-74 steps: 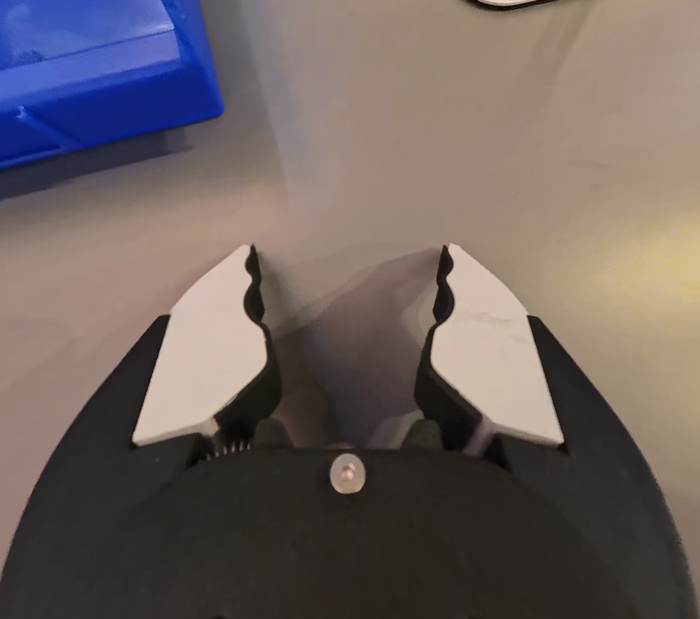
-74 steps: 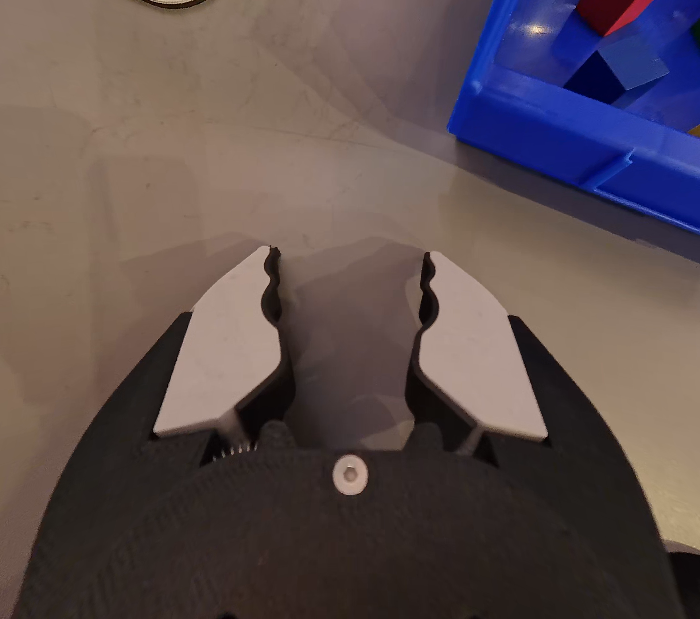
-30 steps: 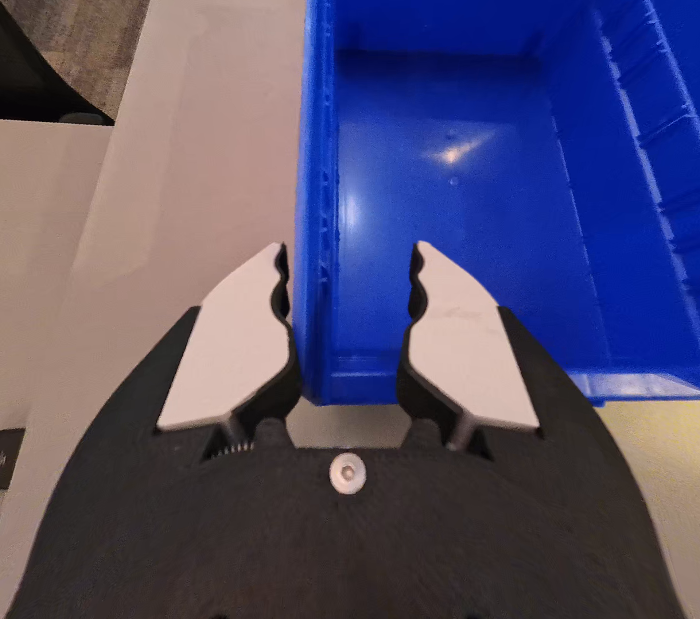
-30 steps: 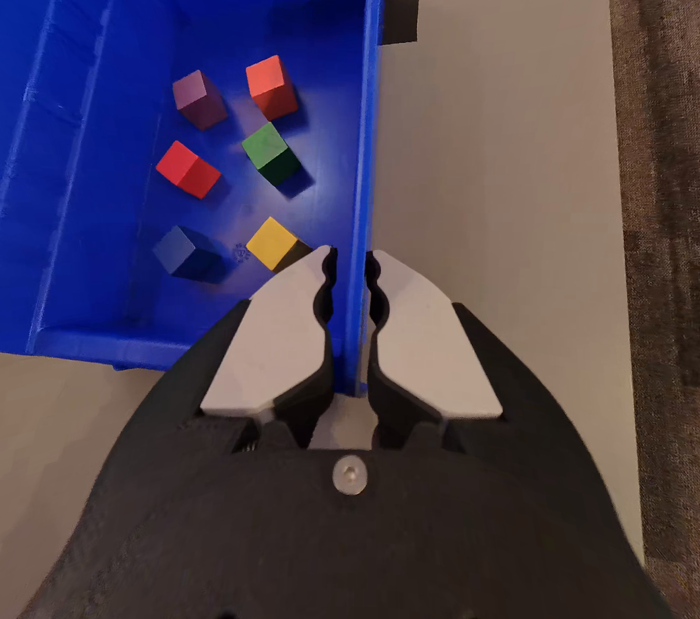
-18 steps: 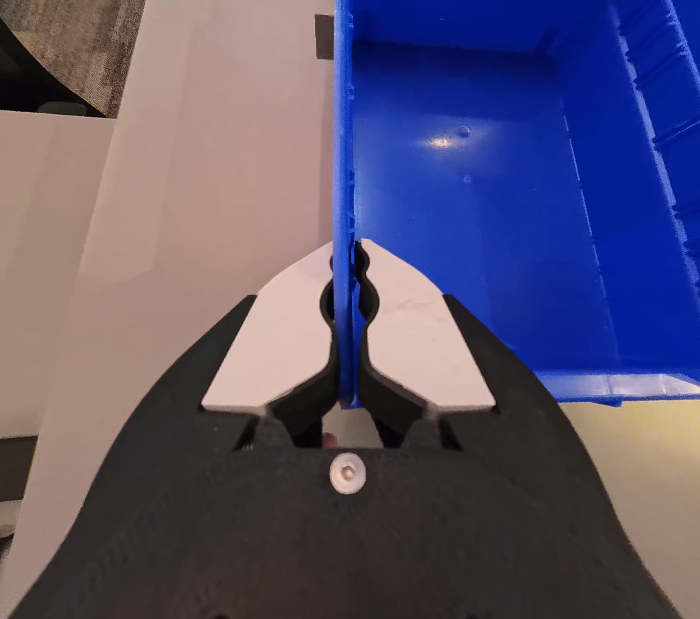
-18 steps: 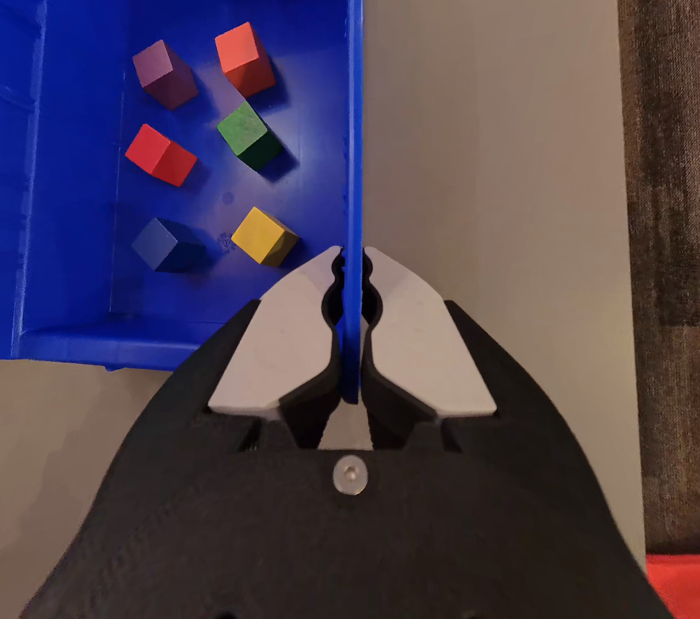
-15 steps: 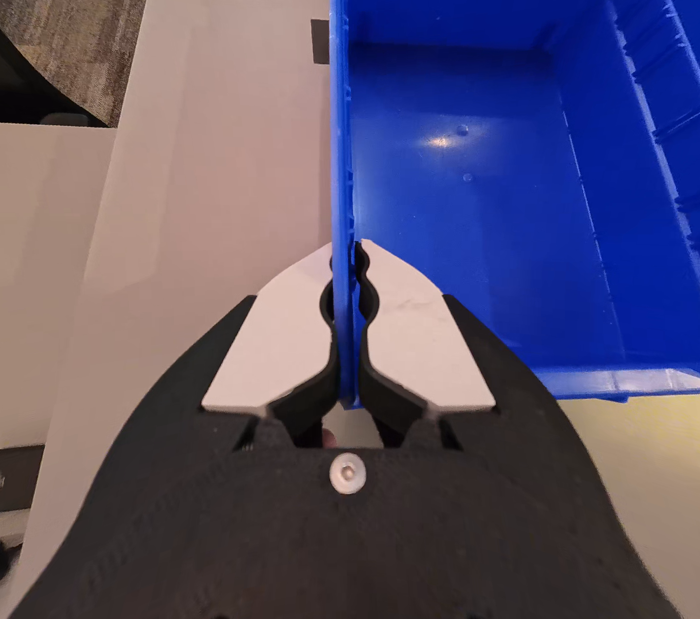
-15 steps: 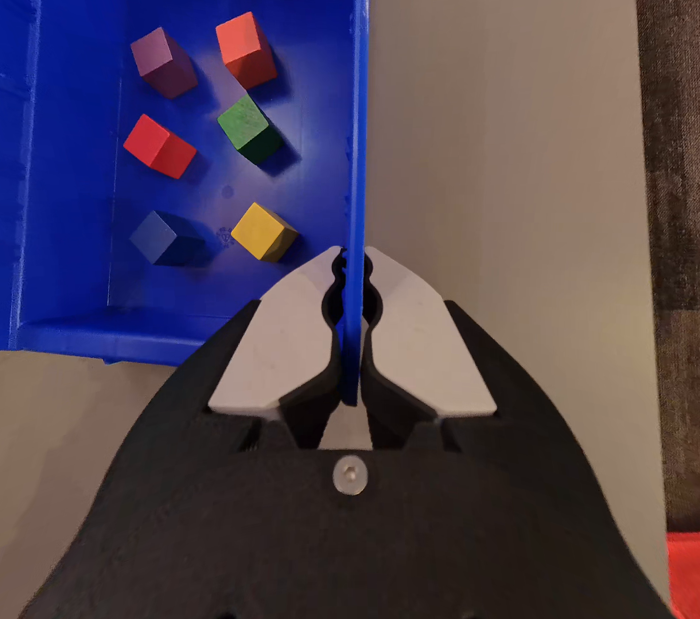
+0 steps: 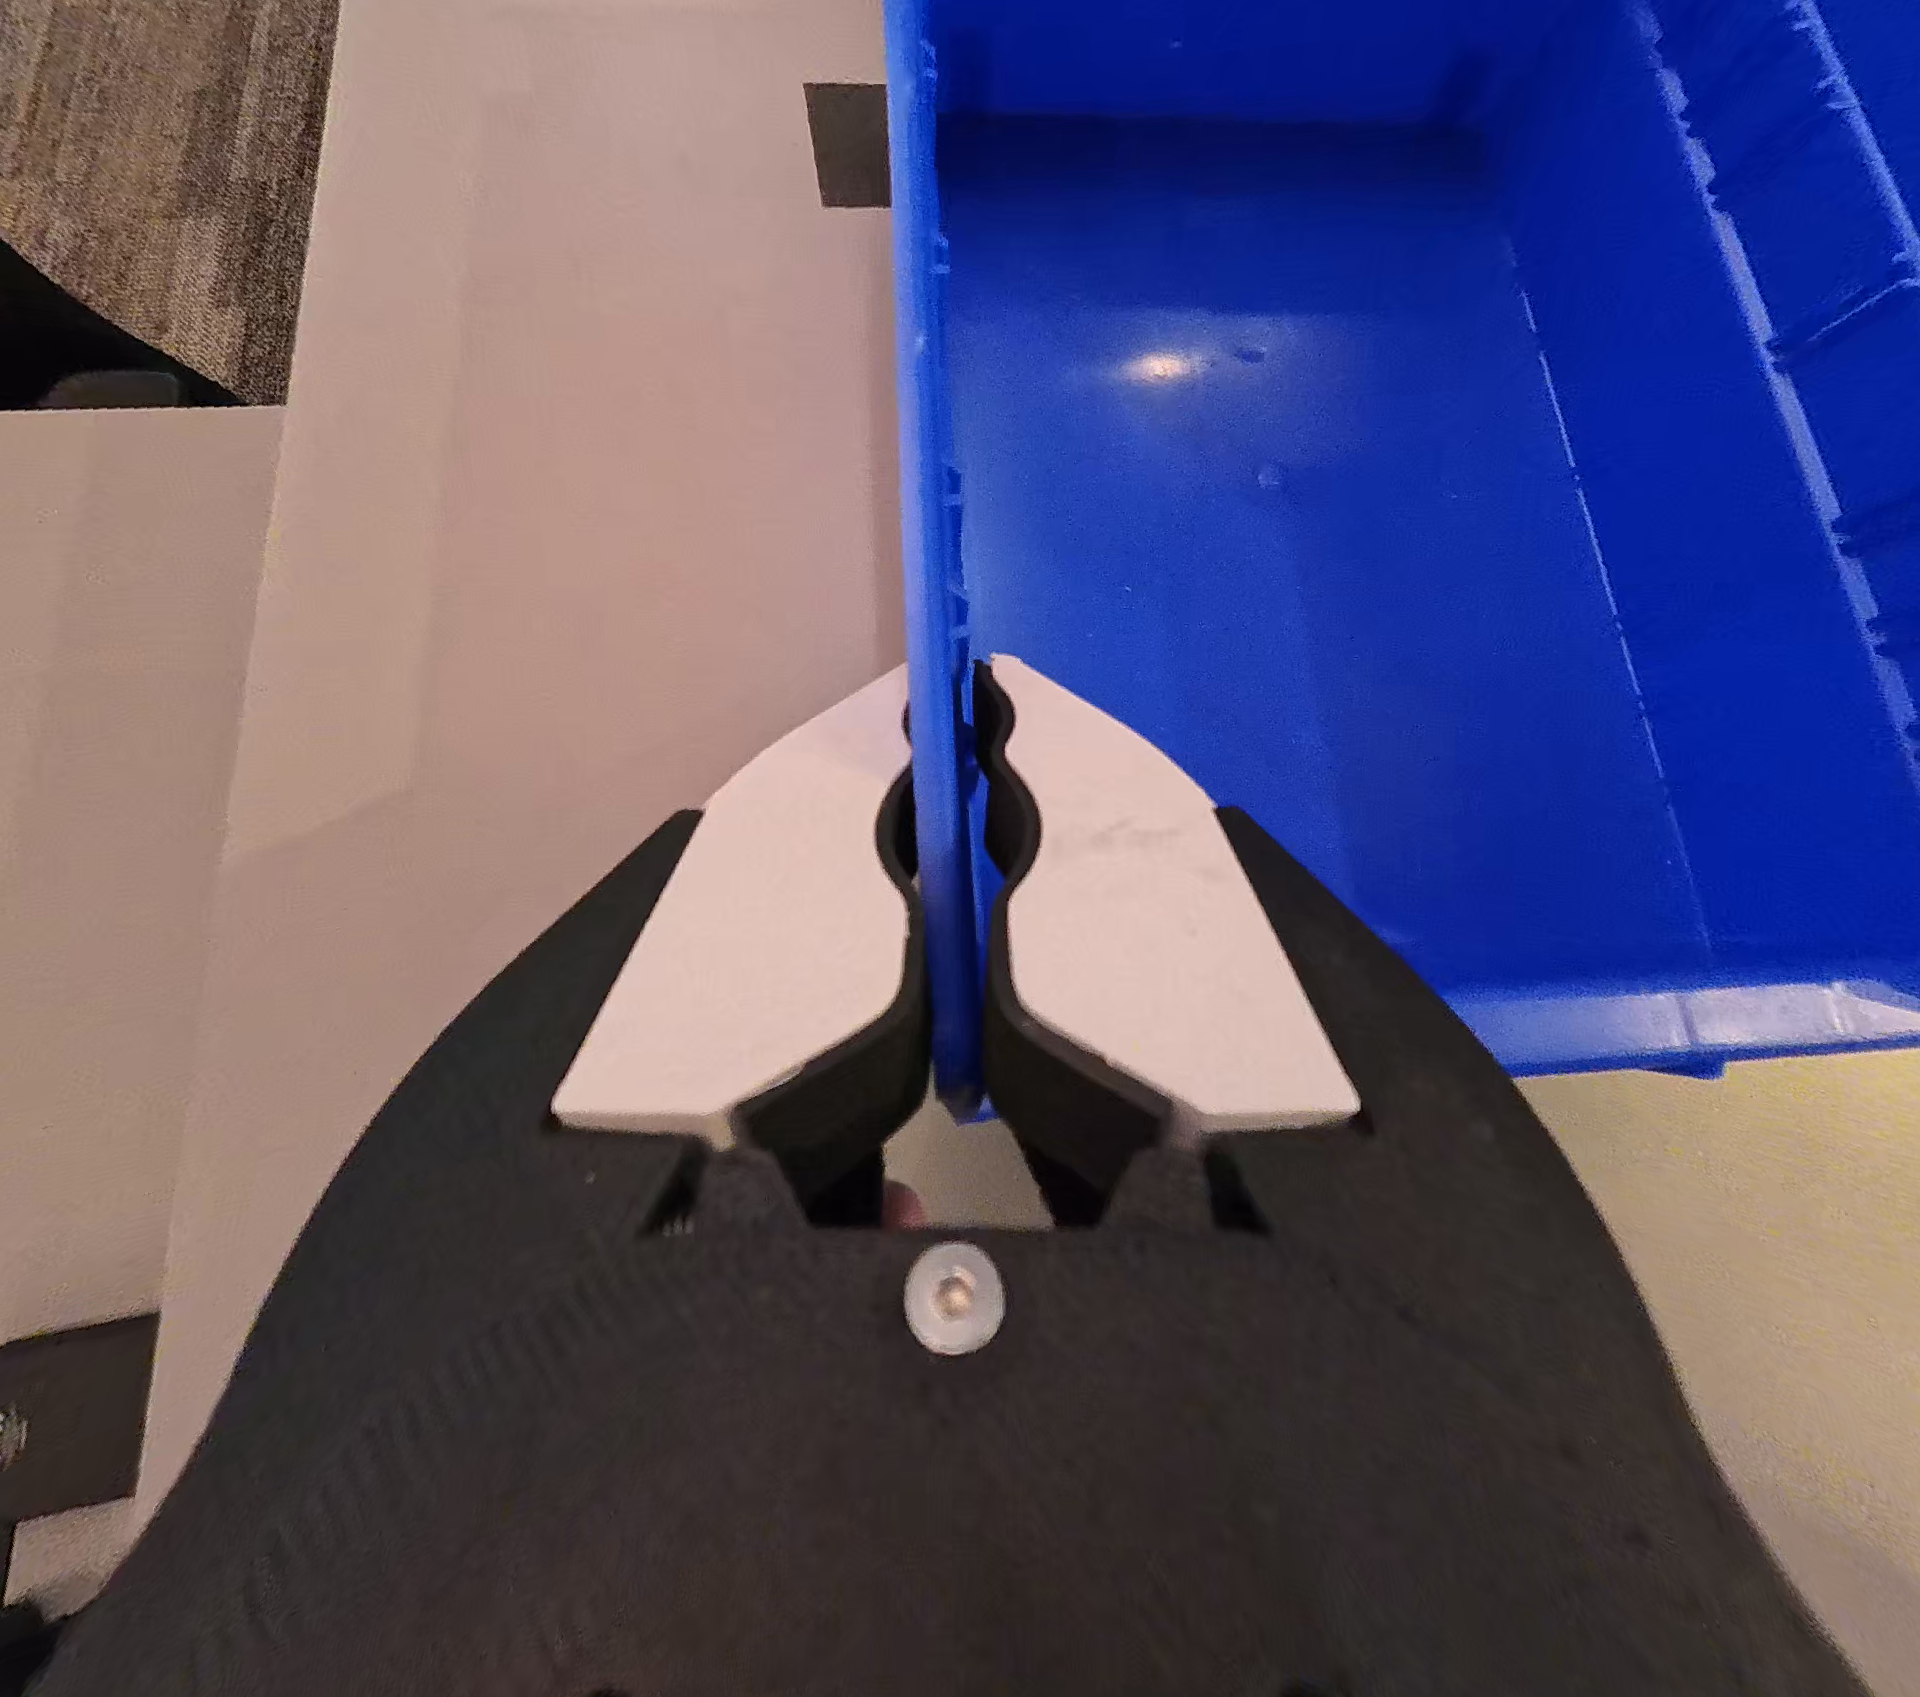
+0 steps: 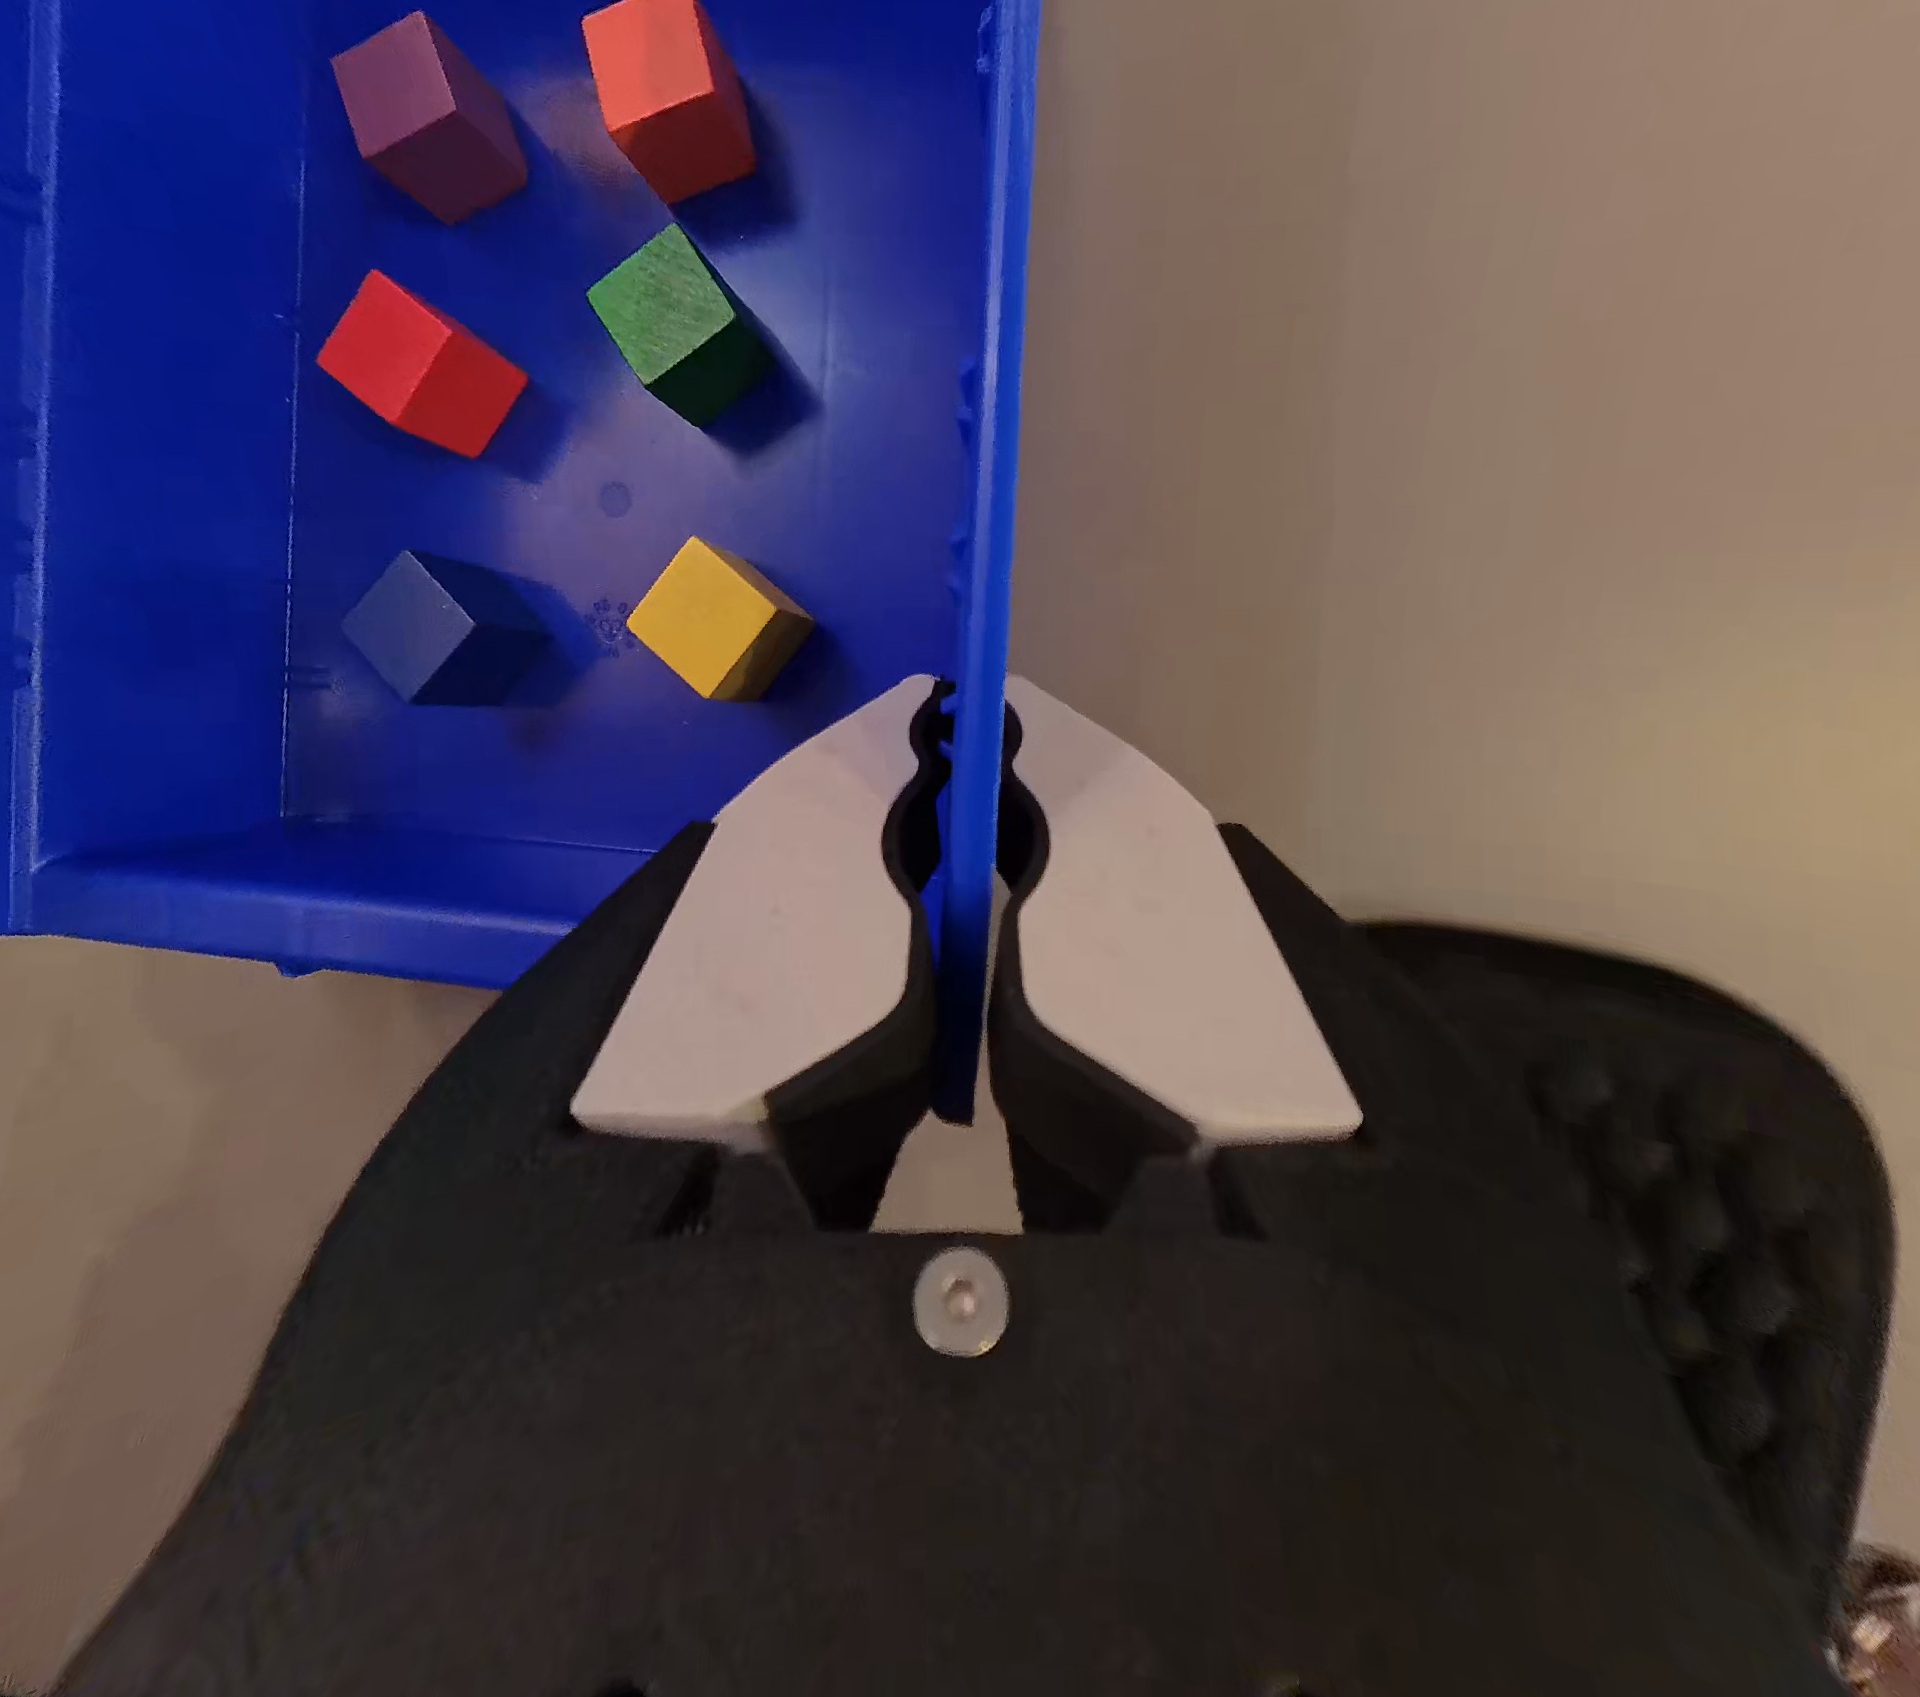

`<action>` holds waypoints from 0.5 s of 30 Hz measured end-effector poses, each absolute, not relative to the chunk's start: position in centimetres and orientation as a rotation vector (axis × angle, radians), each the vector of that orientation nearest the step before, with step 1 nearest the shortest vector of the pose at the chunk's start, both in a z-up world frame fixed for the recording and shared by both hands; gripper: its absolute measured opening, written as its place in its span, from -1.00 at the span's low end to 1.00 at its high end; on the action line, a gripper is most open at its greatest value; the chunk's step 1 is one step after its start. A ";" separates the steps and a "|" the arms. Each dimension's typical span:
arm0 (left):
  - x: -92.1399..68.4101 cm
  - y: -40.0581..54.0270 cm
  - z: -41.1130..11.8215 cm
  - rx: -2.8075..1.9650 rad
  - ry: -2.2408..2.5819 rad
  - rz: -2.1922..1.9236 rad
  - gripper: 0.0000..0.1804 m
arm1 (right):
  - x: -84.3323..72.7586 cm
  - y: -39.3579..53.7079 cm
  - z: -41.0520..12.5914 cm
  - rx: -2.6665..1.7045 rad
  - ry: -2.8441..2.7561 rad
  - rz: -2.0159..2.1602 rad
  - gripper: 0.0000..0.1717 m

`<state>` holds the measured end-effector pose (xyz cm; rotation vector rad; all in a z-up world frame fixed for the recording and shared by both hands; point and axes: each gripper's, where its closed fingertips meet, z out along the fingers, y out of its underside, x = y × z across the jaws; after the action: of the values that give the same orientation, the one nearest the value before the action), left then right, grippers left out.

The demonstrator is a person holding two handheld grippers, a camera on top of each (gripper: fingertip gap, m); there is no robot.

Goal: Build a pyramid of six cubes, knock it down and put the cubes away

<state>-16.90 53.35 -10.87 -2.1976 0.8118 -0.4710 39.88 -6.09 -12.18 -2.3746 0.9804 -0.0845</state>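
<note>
All six coloured wooden cubes [image 10: 681,338] lie in the blue plastic bin [image 10: 166,400], so task looks abt done or just starting; left gripper [image 9: 943,691] & right gripper [image 10: 971,697] each clamped on a bin side wall.

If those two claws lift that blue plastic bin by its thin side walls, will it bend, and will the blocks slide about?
The blue plastic bin probably flexes little: its walls look ribbed. The six small wooden cubes, like the yellow one, lie loose and will likely slide if it tilts. It likely lifts easily.

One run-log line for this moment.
left gripper: clamped on bin wall | right gripper: clamped on opposite wall | six cubes in bin
</note>
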 end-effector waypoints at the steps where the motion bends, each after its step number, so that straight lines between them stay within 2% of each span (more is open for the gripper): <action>1: -16.9 53.4 -10.9 -2.193 0.815 -0.472 -0.95 | 38.9 -6.5 -12.2 -2.372 0.983 -0.080 -0.93; 9: -17.7 53.2 -10.5 -2.163 0.858 -0.482 -0.95 | 30.7 -9.9 -12.2 -2.439 0.854 -0.067 -0.94; 15: -20.0 52.0 -7.8 -2.123 0.888 -0.465 -0.94 | 25.9 -11.2 -12.2 -2.501 0.675 -0.053 -0.92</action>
<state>-19.99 52.05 -7.80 -2.1234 0.8883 -0.4652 25.86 -11.21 -12.20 -2.5007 0.6755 -0.0535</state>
